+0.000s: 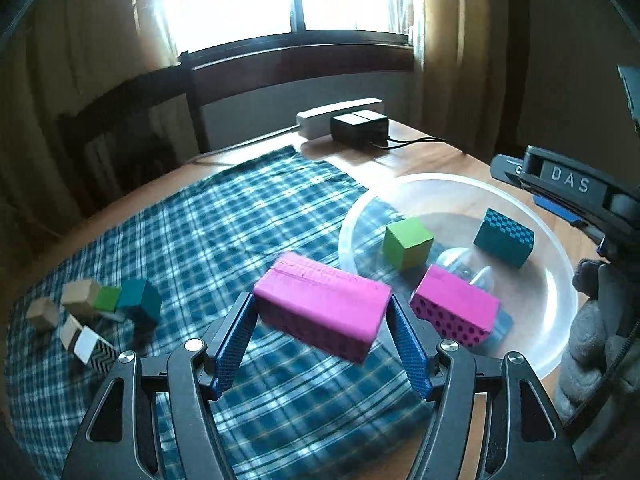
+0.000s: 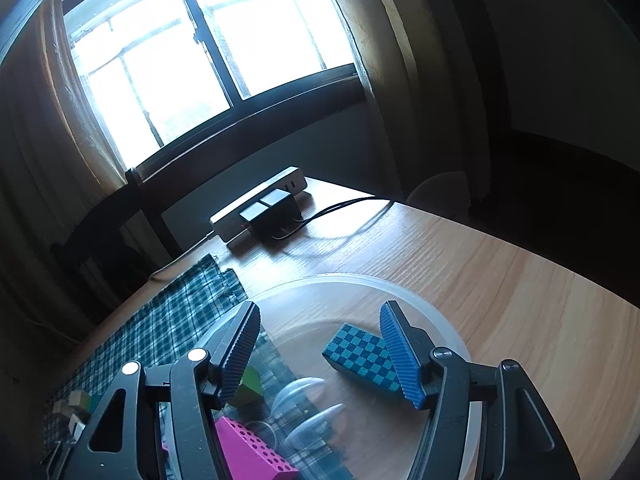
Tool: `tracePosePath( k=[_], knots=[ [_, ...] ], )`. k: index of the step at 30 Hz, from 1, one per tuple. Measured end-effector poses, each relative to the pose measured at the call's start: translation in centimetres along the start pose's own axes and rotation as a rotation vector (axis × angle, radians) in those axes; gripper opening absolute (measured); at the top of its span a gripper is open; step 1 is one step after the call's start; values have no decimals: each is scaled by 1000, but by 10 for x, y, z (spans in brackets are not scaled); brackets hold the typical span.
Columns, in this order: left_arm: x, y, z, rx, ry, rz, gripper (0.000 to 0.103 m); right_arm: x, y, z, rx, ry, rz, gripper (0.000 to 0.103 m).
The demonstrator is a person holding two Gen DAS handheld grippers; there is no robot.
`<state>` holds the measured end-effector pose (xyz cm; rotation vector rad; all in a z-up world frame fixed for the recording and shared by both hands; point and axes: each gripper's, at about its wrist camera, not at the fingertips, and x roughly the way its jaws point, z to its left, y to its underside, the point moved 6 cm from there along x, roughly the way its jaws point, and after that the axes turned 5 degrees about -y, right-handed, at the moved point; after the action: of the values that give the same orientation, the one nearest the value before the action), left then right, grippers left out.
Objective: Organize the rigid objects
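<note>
My left gripper is shut on a long magenta block and holds it above the plaid cloth, just left of the clear plastic bowl. In the bowl lie a green cube, a teal checkered block and a second magenta dotted block. My right gripper is open over the bowl, its right finger beside the teal checkered block. The green cube and the magenta block show below it.
Several small wooden, green, teal and patterned blocks lie in a cluster on the cloth at the left. A power strip with black adapters and cables sits at the table's far edge. A chair stands behind the table.
</note>
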<state>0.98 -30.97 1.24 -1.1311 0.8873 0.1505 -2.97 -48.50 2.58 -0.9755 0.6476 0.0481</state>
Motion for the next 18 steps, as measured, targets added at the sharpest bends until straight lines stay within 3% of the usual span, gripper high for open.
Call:
tracePosePath(
  k=[10,18],
  knots=[
    [3,-5,-24,75,30,-32,68,1,-1,-3,23,-16,9,66],
    [3,0,8,-26,28,-19,68,3,-1,-3,27,-20,14,66]
  ],
)
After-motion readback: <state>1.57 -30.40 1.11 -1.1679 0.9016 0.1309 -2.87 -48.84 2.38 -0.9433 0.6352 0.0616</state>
